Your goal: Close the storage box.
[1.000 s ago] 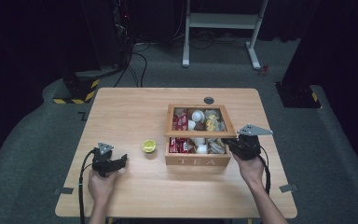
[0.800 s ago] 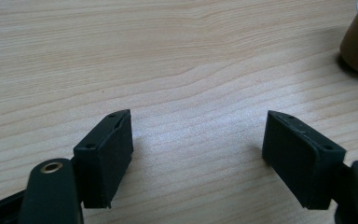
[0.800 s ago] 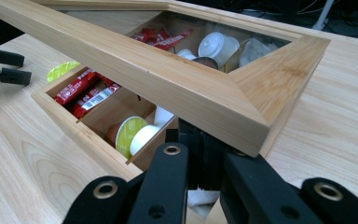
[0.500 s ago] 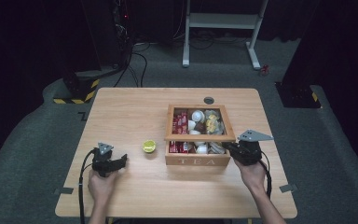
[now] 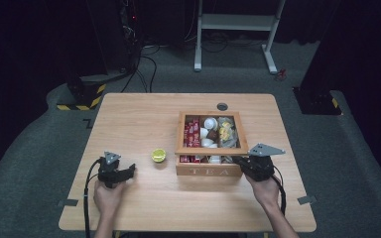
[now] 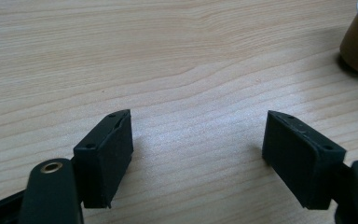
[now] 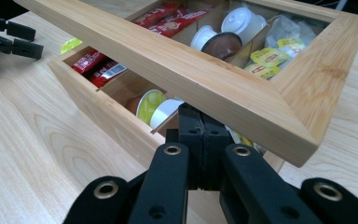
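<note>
Two grippers work at a light wooden bench (image 5: pixel 144 124) that stands on grey carpet (image 5: pixel 44 148) in a dark room. Behind the bench are a white metal frame (image 5: pixel 238 22), trailing cables and a block with yellow-black hazard stripes (image 5: pixel 82 94). A small dark round fitting (image 5: pixel 222 106) sits near the far edge of the bench.

The wooden tea box (image 5: pixel 211 171) stands right of centre, holding red sachets, white and brown capsules and yellow tea bags. Its framed glass lid (image 7: pixel 223 79) is tilted up off the box's front edge. The right gripper (image 7: pixel 200 128) has its jaws pressed together with nothing between them, their tips under the lid's front rail.

The left gripper (image 6: pixel 198 158) rests on the bare bench near the front left, its jaws wide apart and empty. A small capsule with a yellow-green top (image 5: pixel 158 155) stands between it and the box.
</note>
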A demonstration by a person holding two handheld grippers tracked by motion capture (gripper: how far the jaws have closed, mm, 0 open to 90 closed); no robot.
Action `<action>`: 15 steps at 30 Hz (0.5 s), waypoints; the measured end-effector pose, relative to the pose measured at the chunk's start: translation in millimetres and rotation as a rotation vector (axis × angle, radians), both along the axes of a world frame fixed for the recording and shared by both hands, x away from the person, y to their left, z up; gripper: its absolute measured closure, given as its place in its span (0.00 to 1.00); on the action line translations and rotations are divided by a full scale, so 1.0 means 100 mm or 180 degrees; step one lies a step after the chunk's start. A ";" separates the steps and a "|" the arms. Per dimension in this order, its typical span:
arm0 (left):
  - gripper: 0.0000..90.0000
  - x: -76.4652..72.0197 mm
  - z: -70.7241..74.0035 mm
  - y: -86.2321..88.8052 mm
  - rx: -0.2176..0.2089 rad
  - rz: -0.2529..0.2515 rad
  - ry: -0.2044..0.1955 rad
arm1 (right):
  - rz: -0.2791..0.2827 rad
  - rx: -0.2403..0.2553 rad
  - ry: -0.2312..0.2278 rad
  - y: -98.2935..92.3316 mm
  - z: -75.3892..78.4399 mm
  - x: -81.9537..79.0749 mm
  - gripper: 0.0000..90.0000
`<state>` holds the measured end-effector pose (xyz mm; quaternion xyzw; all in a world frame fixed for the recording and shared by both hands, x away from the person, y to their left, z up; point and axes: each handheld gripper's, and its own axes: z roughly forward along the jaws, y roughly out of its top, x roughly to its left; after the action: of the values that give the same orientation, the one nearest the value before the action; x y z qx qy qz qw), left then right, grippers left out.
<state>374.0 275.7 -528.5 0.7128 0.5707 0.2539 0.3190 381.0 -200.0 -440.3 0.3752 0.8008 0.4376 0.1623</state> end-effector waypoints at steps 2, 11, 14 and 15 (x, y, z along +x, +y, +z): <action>0.27 0.00 0.00 0.00 -0.0001 0.0001 0.0001 | 0.0007 -0.0002 0.0008 0.00 -0.01 0.00 1.00; 0.27 0.00 0.00 0.00 0.0000 0.0001 0.0002 | 0.0036 -0.0004 0.0082 0.01 -0.10 -0.05 1.00; 0.27 0.00 0.00 0.00 -0.0001 0.0000 0.0001 | 0.0053 -0.0010 0.0081 0.01 -0.11 -0.05 1.00; 0.27 0.00 0.00 0.00 -0.0001 0.0001 0.0002 | 0.0055 -0.0006 0.0081 0.01 -0.12 -0.05 1.00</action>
<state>374.0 275.7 -528.5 0.7127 0.5710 0.2537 0.3188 375.9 -198.5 -452.3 0.3737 0.8064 0.4335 0.1487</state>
